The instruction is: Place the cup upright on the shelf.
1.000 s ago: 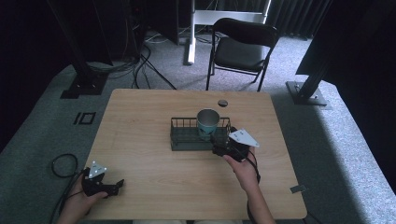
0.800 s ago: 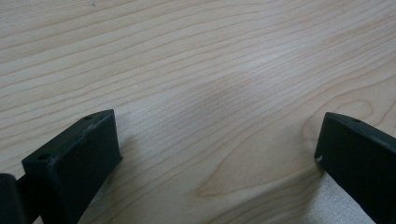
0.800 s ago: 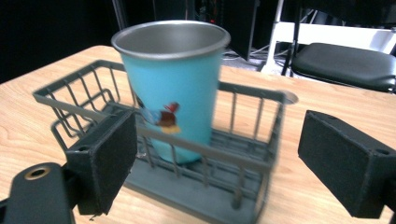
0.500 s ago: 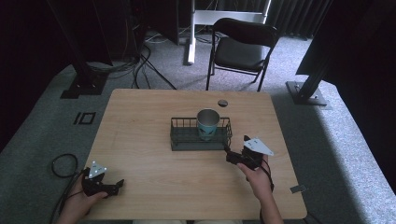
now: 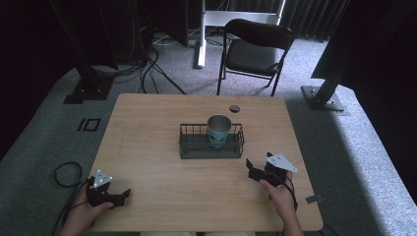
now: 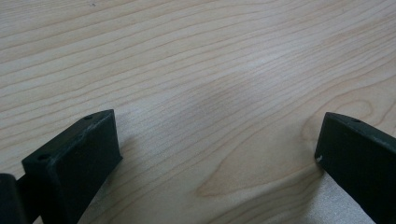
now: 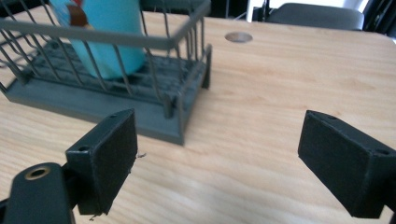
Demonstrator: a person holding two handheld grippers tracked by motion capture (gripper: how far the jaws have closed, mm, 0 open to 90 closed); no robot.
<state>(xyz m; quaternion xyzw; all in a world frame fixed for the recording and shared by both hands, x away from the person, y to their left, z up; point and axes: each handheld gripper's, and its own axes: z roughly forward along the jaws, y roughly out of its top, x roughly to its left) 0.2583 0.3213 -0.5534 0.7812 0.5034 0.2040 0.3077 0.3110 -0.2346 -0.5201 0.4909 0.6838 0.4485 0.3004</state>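
From my seat, the cup (image 5: 219, 131) stands upright in the right half of the wire basket (image 5: 189, 146) at the middle of the table (image 5: 147, 123), and my right gripper (image 5: 253, 173) sits near the basket's front right corner, with the cup at about eleven o'clock from it and well apart. In the right gripper view the jaws stand wide with bare wood between them, holding nothing; the basket (image 7: 182, 112) fills the upper left and the cup (image 7: 107, 28) rises behind its bars. My left gripper (image 5: 120, 195) rests at the table's near left corner, far from the cup, which lies at about two o'clock from it; its jaws are also spread wide over plain wood grain. The cup is light blue-green with a pale inside, and bears a small red and brown picture on its side. I can read no writing on it.
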